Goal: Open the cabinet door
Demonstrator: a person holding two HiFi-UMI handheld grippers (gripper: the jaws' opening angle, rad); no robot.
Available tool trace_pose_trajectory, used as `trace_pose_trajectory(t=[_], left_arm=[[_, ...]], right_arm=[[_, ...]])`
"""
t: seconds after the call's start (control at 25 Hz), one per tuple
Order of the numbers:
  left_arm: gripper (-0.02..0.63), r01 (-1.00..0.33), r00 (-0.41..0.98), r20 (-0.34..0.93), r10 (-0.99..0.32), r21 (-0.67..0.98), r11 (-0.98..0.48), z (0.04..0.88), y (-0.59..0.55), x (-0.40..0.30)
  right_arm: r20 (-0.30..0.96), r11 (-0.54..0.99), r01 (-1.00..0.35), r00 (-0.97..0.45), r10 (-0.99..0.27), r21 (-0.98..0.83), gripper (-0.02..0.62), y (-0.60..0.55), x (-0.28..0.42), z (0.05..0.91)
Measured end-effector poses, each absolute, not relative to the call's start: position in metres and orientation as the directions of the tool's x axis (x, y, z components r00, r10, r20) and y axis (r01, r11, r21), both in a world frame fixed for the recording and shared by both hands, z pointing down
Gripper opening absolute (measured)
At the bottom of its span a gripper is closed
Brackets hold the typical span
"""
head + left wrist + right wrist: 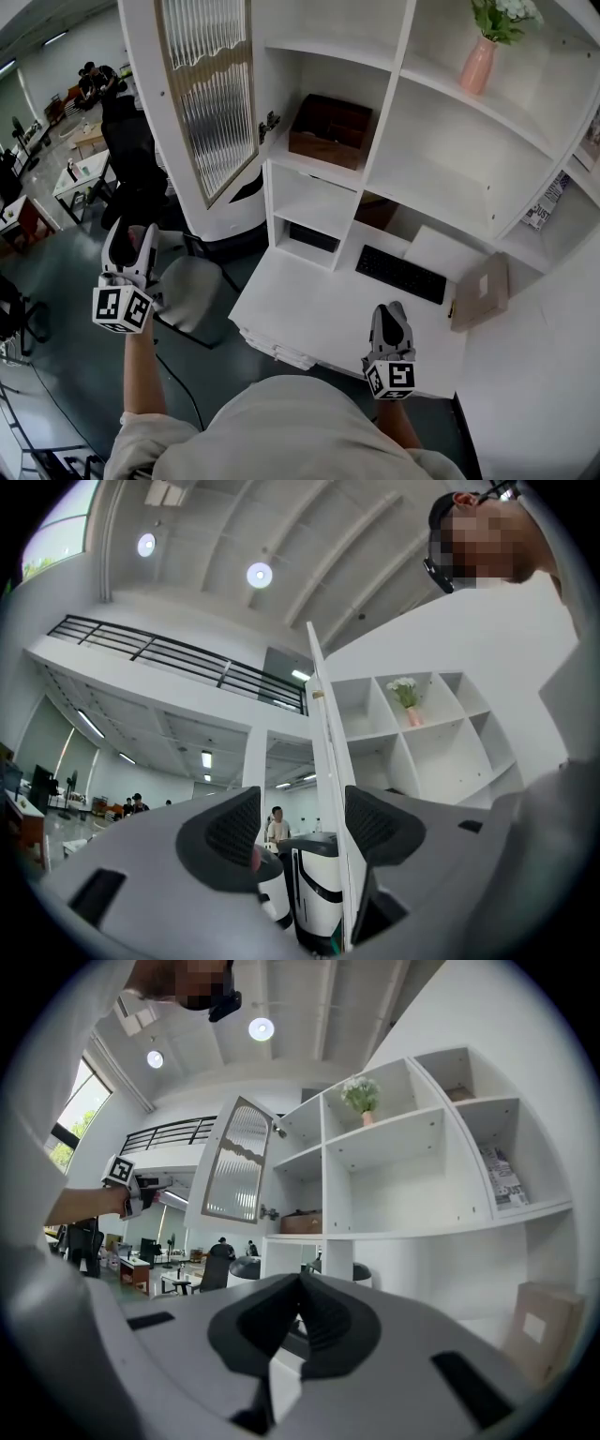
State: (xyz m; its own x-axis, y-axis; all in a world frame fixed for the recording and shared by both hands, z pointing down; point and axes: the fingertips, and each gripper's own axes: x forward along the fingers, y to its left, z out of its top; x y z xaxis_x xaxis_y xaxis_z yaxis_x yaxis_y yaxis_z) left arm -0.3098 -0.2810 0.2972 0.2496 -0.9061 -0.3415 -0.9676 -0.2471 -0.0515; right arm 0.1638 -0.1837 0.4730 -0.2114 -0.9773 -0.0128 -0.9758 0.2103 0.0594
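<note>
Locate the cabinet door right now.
Head view, upper left: the cabinet door, with its ribbed glass panel, stands swung open just left of the cubby holding the brown box. It is above the left gripper.

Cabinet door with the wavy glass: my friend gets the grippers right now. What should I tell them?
Left gripper: jaws apart, empty, not touching the door, which it sees edge-on.
Right gripper: jaws shut, holding nothing, low over the white desk.
Cabinet door: swung wide open; the brown box on the shelf behind it is uncovered.
Done: the door is open.
Left: probably nothing; just keep both grippers clear of the door.
</note>
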Motion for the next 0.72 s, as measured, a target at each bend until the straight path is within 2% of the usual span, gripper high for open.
trace_pose_trajectory(t=[0.72], left_arm=[[0.276, -0.978, 0.205, -0.196, -0.959, -0.072, -0.194, 0.39, -0.261, -0.278]], right_arm=[[-0.047, 0.229, -0.97, -0.233, -0.971, 0.083, 0.003, -0.195, 0.158, 0.457]])
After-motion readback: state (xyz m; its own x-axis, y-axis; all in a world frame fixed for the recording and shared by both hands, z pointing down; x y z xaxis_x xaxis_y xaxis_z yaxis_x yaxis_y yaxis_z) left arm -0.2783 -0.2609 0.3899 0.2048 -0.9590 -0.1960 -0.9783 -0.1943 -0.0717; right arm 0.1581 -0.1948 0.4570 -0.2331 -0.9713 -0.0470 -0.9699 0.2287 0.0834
